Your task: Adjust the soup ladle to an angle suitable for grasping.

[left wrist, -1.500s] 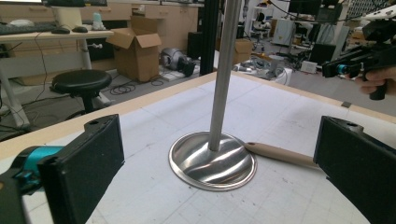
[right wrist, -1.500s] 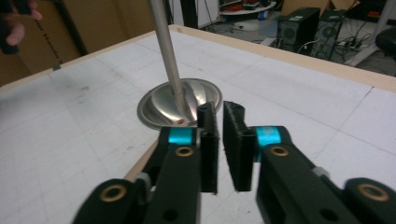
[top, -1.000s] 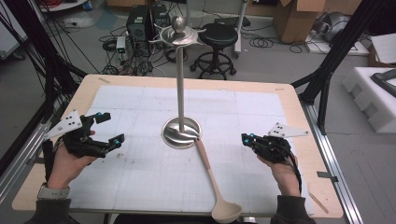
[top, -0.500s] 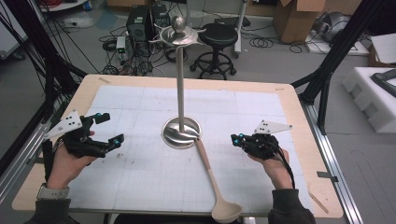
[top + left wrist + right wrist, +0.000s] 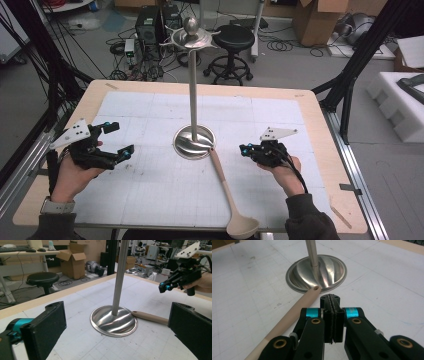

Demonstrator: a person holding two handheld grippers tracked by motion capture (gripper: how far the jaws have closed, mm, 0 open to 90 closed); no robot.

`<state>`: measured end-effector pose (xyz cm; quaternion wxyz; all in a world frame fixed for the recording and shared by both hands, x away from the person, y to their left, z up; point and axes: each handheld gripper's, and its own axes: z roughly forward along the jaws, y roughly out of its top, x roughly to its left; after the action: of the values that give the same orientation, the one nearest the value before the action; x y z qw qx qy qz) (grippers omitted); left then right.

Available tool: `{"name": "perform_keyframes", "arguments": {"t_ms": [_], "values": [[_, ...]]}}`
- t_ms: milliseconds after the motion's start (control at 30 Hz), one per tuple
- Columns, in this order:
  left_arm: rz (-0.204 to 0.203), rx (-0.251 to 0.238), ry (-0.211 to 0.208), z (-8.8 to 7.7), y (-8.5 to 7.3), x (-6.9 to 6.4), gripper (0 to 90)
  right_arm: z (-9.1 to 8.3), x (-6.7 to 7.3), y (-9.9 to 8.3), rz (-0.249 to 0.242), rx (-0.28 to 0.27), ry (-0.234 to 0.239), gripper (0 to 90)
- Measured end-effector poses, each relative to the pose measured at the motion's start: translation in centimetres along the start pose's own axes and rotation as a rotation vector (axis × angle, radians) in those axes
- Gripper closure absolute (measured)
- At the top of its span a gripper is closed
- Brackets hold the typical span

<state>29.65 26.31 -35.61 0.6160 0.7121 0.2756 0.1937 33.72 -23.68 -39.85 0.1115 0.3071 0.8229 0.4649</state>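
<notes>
A steel stand with a round base [image 5: 194,143] and a tall pole [image 5: 192,75] rises from the middle of the white gridded mat. A pale wooden ladle [image 5: 225,187] lies on the mat, its handle end [image 5: 313,291] touching the base rim and its bowl [image 5: 243,227] at the near table edge. My right gripper [image 5: 245,149] hovers low just right of the handle end, with its jaws shut on nothing [image 5: 330,298]. My left gripper [image 5: 120,137] is held at the left of the mat, its fingers [image 5: 47,327] wide open and facing the stand base [image 5: 113,321].
The wooden table [image 5: 315,125] carries the mat [image 5: 150,190]. Behind the far edge stand a black stool [image 5: 235,37], a computer tower [image 5: 150,25] and cardboard boxes [image 5: 315,20]. White foam blocks [image 5: 400,100] lie at the right, and black frame struts [image 5: 350,75] stand at both sides.
My right gripper has moved left across the mat and a little lower, closer to the ladle handle and the stand base. The left gripper has stayed put.
</notes>
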Motion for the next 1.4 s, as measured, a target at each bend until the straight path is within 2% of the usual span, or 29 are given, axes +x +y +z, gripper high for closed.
{"name": "perform_keyframes", "arguments": {"t_ms": [200,500,633,833,867,1033,1100,1400], "values": [[0.007,0.017,-0.005,0.4,-0.2,-0.1,2.2,1.7,-0.1,0.1,-0.018,0.04,0.008,90.0],[0.002,0.018,-0.008,0.3,-0.2,-0.1,2.2,3.4,0.0,0.7,-0.033,0.034,0.012,90.0],[0.004,0.022,-0.009,0.3,-0.2,-0.1,2.2,4.1,-0.3,0.7,-0.038,0.052,0.041,90.0],[-0.005,0.025,-0.008,0.4,-0.3,-0.1,2.2,5.1,-1.0,0.4,-0.017,0.048,0.071,90.0],[0.005,0.026,0.0,0.3,-0.4,-0.1,2.2,5.4,-1.0,0.4,-0.012,0.056,0.076,90.0],[0.005,0.016,0.008,0.2,-0.4,-0.2,2.2,6.3,-1.0,0.2,-0.014,0.08,0.086,90.0],[-0.002,0.02,0.004,0.2,-0.6,-0.2,2.2,7.1,-0.8,0.1,-0.032,0.1,0.096,90.0],[-0.005,0.036,0.003,0.2,-0.8,-0.1,2.2,8.4,-0.6,0.0,-0.035,0.121,0.109,90.0]]}}
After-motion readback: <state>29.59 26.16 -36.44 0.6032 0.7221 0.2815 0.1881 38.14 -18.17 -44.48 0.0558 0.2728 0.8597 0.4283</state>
